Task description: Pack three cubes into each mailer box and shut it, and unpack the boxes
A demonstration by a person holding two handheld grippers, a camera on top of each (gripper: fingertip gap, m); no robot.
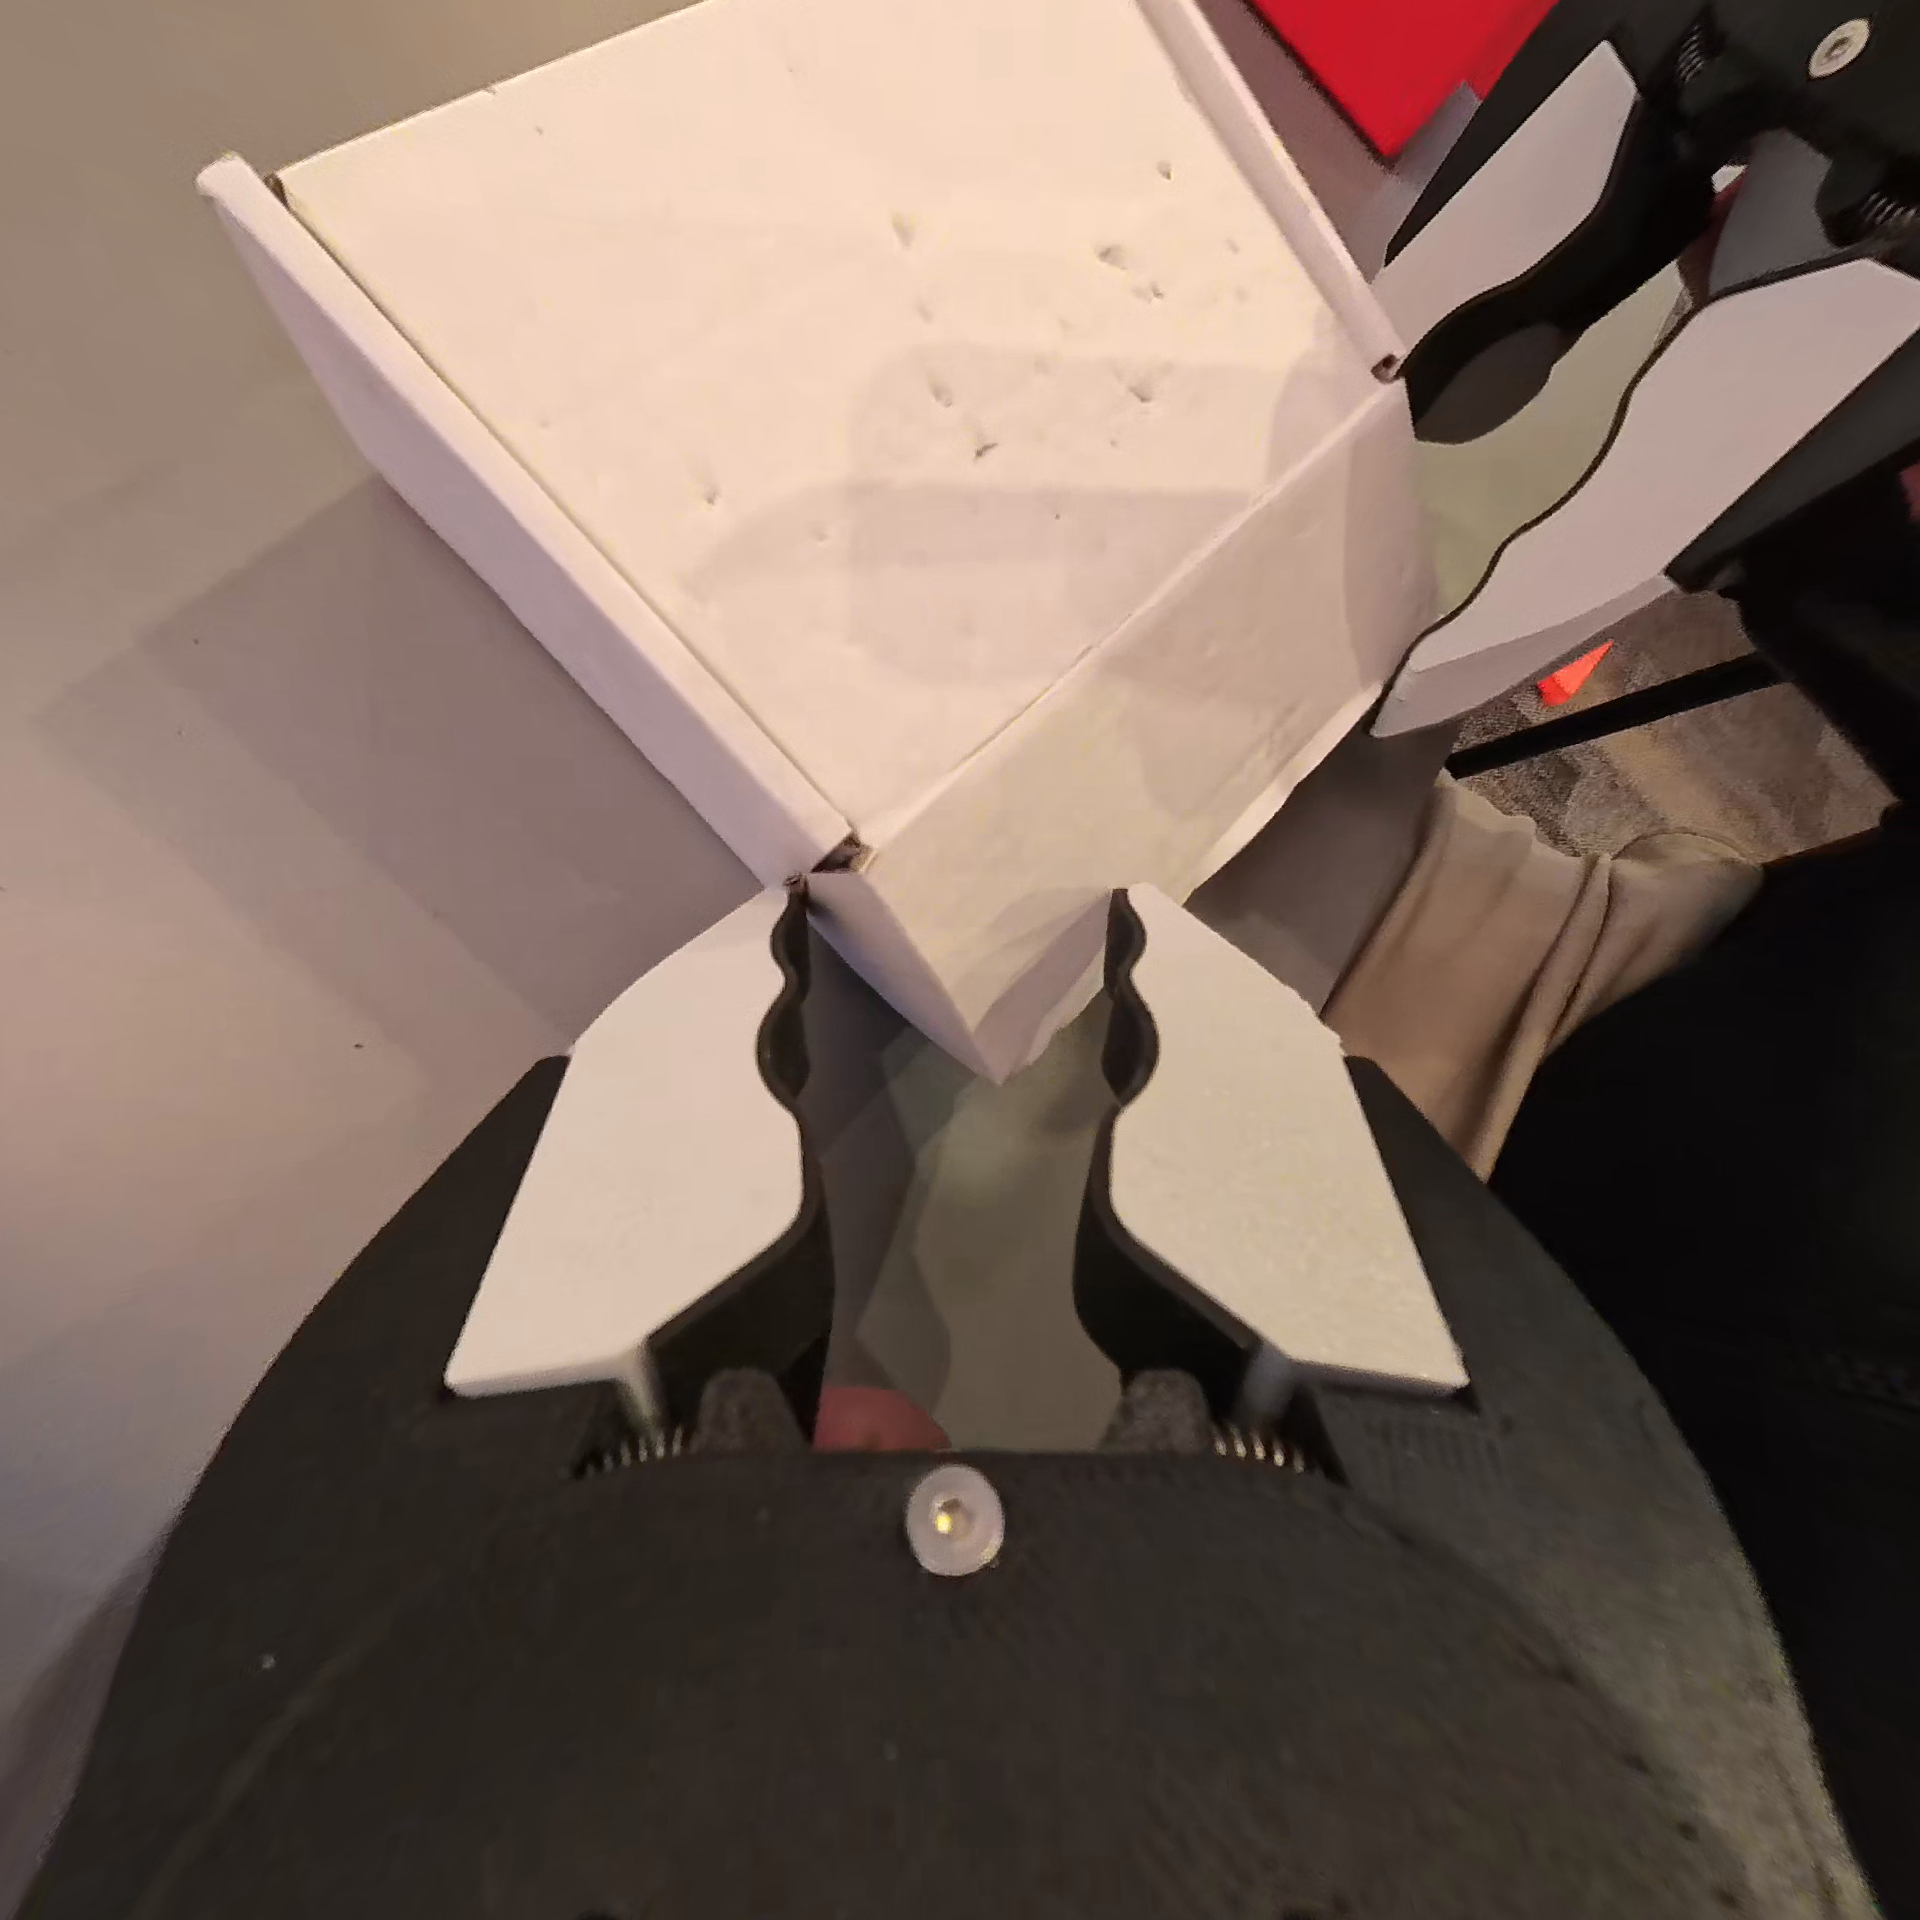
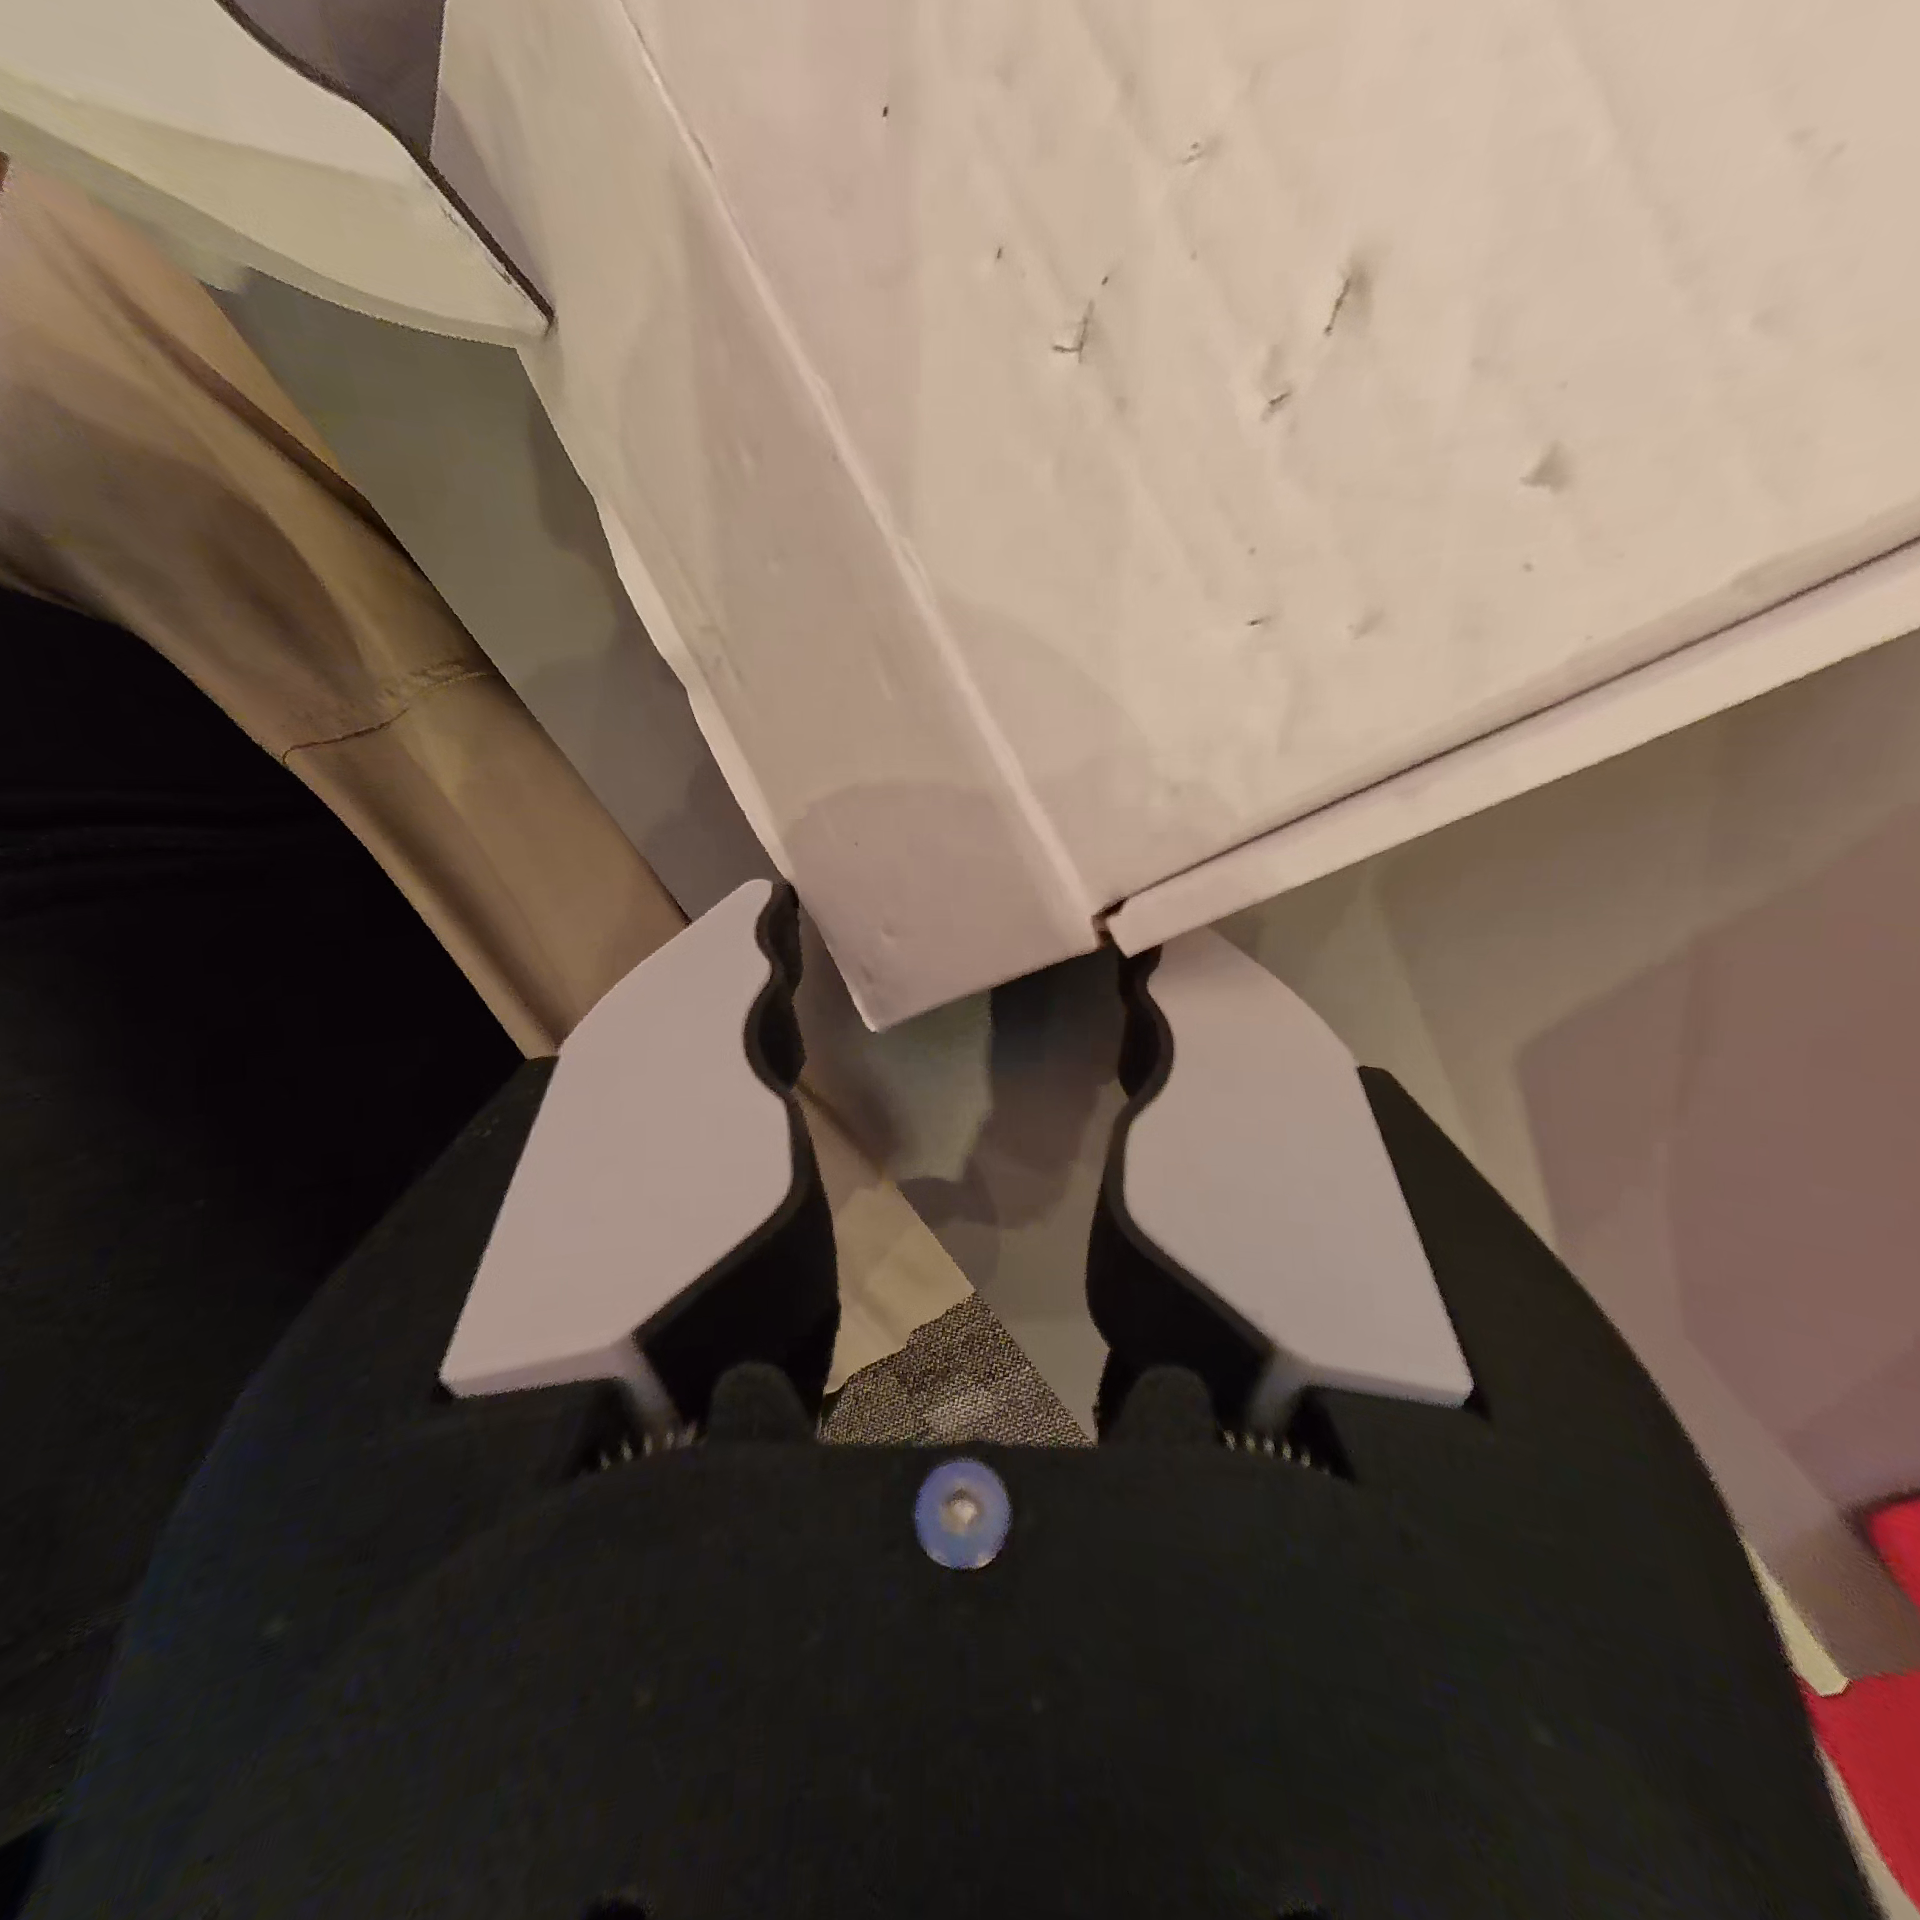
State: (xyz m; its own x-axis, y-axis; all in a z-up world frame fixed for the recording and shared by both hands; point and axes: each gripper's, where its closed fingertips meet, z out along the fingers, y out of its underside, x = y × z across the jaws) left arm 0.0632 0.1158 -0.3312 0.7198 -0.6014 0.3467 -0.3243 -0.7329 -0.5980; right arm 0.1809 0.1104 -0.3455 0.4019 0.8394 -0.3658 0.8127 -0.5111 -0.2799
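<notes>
White mailer box (image 1: 831, 416), lid down, at the near edge of the surface (image 1: 156, 727). Left tool (image 1: 951, 914) and right tool (image 2: 951, 925) each straddle a front corner, fingers apart. Cardboard looks light, dentable; lift the front lid flap.

Each wrist camera looks forward and down along its own fingers, at close range. Both views share one dented white cardboard mailer box (image 1: 831, 416) (image 2: 1299, 416), seen from adjacent corners.

Under me is a pale table (image 1: 208, 727). On it lies the shut white mailer box (image 1: 810, 416), and a red thing (image 1: 1382, 62) sits behind it.
</notes>
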